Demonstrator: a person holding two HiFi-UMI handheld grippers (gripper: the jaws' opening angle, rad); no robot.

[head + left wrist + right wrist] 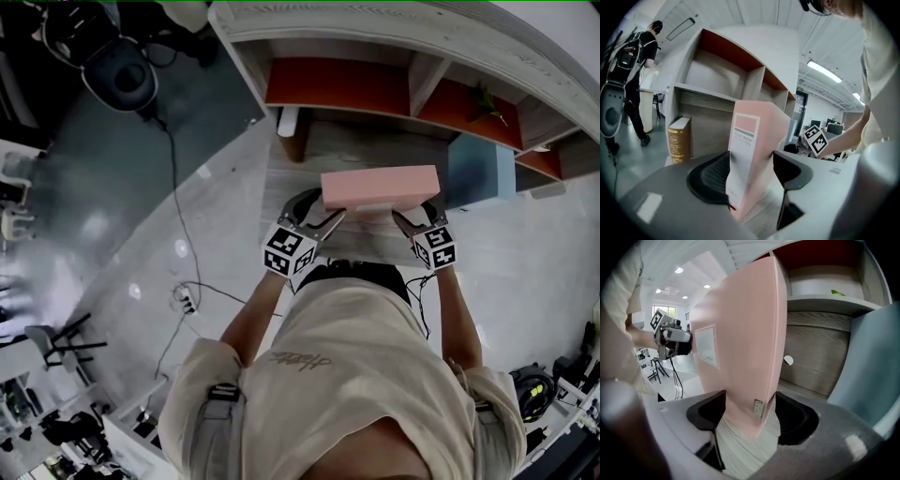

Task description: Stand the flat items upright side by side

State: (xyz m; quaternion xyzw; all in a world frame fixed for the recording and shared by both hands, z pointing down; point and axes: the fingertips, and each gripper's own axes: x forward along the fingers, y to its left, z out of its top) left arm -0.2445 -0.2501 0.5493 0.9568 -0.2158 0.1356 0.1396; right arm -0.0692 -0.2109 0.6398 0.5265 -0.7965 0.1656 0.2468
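Item: pink file box, centre of the head view, long side running across, at the wood-grain shelf of a cabinet; contact with the shelf unclear.
Left gripper: fingers clamped on the box's left end.
Right gripper: fingers clamped on its right end.
Blue file box: upright, just right of the pink one.
Brown book: upright, at the shelf's far left.
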